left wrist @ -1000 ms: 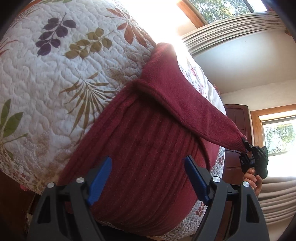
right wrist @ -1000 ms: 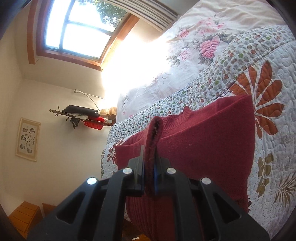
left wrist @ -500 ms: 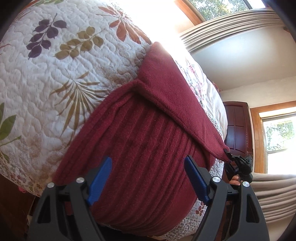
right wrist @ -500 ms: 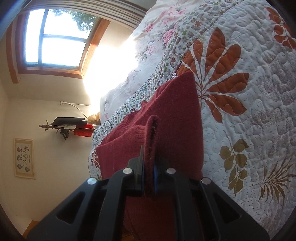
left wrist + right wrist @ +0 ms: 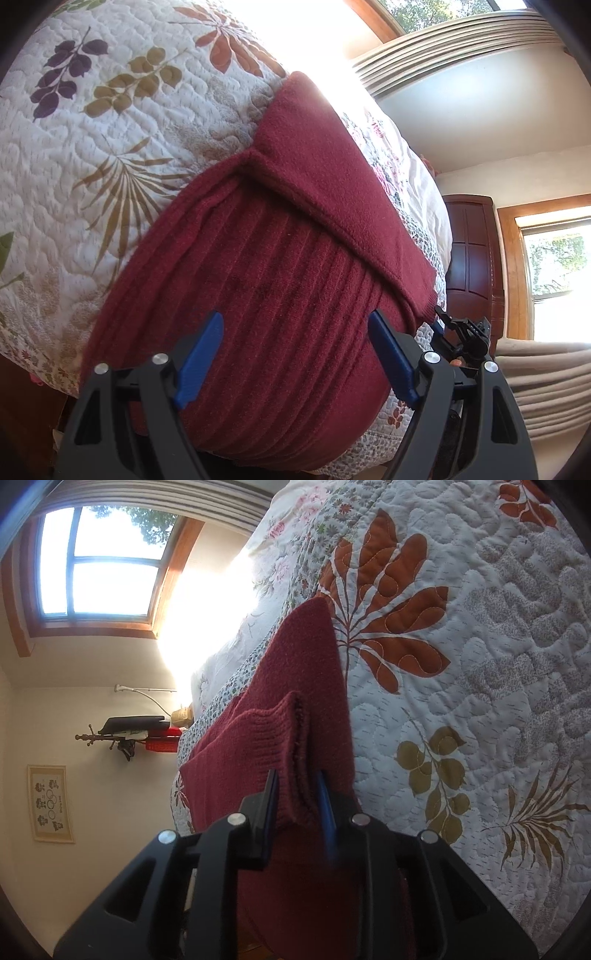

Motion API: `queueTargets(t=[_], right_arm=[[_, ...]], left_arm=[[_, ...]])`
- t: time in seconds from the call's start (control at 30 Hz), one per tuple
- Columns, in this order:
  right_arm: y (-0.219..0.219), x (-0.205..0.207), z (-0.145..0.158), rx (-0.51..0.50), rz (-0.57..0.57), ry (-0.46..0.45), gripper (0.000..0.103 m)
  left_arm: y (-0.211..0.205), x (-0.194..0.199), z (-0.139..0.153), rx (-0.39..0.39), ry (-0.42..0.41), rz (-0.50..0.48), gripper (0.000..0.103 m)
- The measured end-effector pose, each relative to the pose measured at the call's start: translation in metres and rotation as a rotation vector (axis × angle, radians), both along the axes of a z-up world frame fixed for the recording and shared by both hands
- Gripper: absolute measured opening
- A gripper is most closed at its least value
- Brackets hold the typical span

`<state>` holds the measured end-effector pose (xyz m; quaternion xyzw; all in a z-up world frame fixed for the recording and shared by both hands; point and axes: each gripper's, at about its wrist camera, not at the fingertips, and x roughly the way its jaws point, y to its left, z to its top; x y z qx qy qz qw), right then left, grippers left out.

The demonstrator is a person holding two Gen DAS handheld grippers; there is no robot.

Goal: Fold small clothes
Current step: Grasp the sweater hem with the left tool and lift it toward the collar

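Over the sweater [image 5: 258, 295], both tongs [image 5: 295, 805] gape, gripping nothing.

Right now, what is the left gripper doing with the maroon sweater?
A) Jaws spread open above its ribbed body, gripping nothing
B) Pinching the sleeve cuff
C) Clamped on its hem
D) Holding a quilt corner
A: the left gripper has its blue pads wide apart over the sweater, with no fabric caught between them.

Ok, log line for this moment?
left tongs: open, over sweater | right tongs: open, cuff between them | sleeve: folded across sweater
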<state>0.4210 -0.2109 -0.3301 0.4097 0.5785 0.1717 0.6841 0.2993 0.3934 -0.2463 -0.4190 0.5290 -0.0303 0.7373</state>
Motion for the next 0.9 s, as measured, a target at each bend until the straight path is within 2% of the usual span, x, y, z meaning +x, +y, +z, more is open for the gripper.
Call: queueTargets(t=[0.03, 0.17, 0.23, 0.33, 0.43, 0.5, 0.63, 0.7, 0.73, 0.77, 0.83, 0.9], right_arm=[[0.000, 0.000, 0.000, -0.025, 0.002, 0.003, 0.008], [-0.003, -0.004, -0.006, -0.046, -0.001, 0.010, 0.009], [-0.004, -0.014, 0.003, -0.083, 0.003, -0.024, 0.012], [-0.005, -0.023, 0.036, -0.145, -0.018, -0.119, 0.012], [0.007, -0.022, 0.057, -0.147, 0.012, -0.181, 0.015], [0.021, -0.019, 0.052, -0.152, 0.058, -0.175, 0.018], [0.028, -0.009, 0.020, -0.140, 0.084, -0.094, 0.017], [0.020, -0.009, 0.009, -0.126, 0.071, -0.071, 0.009], [0.015, -0.014, 0.010, -0.116, 0.059, -0.072, 0.009], [0.010, -0.019, 0.015, -0.116, 0.050, -0.084, 0.012], [0.001, -0.031, 0.027, -0.129, 0.051, -0.117, 0.033], [-0.009, -0.047, 0.034, -0.131, 0.066, -0.138, 0.036]], left_arm=[[-0.002, 0.000, 0.000, 0.001, -0.002, -0.003, 0.081], [-0.004, -0.005, 0.004, 0.007, -0.005, 0.004, 0.081], [-0.001, -0.009, 0.007, 0.011, -0.014, 0.018, 0.081], [0.004, -0.016, 0.013, 0.020, -0.030, 0.044, 0.081], [0.007, -0.022, 0.015, 0.019, -0.031, 0.066, 0.081], [0.006, -0.026, 0.015, 0.018, -0.029, 0.074, 0.081], [0.004, -0.041, 0.020, 0.034, -0.032, 0.092, 0.081], [0.008, -0.052, 0.021, 0.048, -0.026, 0.114, 0.081], [0.011, -0.060, 0.022, 0.057, -0.023, 0.126, 0.081], [0.014, -0.068, 0.022, 0.069, -0.017, 0.139, 0.081], [0.024, -0.086, 0.021, 0.095, 0.002, 0.169, 0.081], [0.033, -0.104, 0.019, 0.120, 0.027, 0.188, 0.084]])
